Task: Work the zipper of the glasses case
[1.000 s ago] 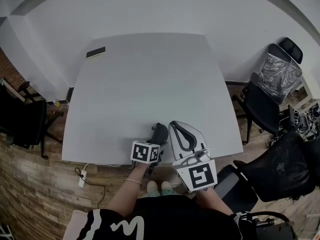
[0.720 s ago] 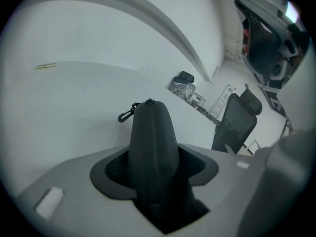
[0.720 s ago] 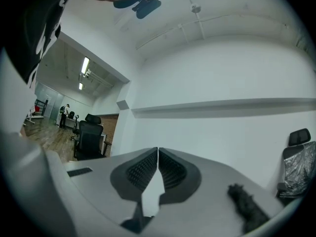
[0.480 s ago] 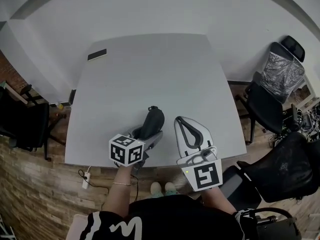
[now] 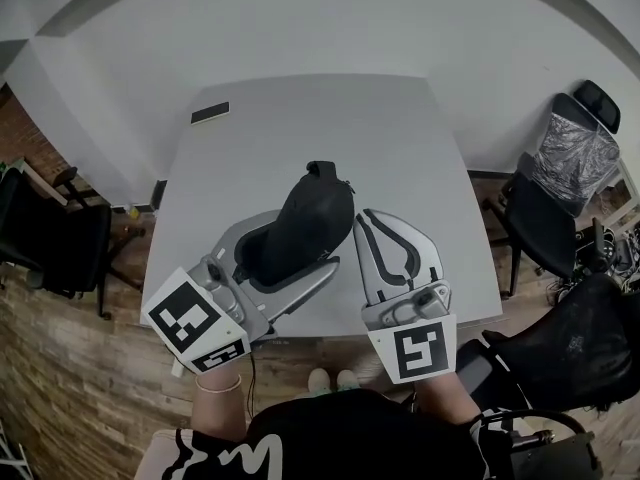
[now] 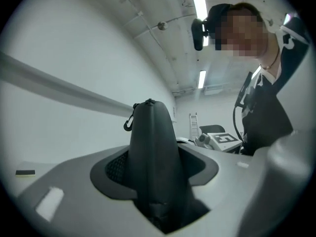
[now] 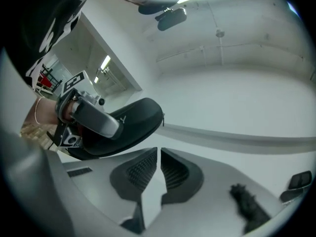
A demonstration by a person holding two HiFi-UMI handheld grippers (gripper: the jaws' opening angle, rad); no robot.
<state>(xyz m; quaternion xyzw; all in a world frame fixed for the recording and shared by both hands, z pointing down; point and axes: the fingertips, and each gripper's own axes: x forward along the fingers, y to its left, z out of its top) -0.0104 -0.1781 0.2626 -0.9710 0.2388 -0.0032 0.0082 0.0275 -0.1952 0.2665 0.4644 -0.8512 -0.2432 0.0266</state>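
Note:
A black glasses case (image 5: 305, 223) is held up over the near half of the grey table (image 5: 320, 118), tilted with its far end highest. My left gripper (image 5: 290, 253) is shut on its lower end, one jaw on each side. In the left gripper view the case (image 6: 153, 157) rises from between the jaws, with a small zipper pull (image 6: 129, 124) hanging near its top. The right gripper view shows the case (image 7: 123, 122) from the side, up in the air. My right gripper (image 5: 388, 230) sits just right of the case, shut, with nothing between its pads (image 7: 143, 169).
A small dark flat object (image 5: 210, 113) lies at the table's far left corner. Black office chairs (image 5: 545, 223) stand to the right of the table and another dark chair (image 5: 50, 248) to the left. A person's head shows in the left gripper view.
My left gripper has risen from the table's near edge and carried the glasses case up and forward. The right gripper has stayed beside it at the near edge.

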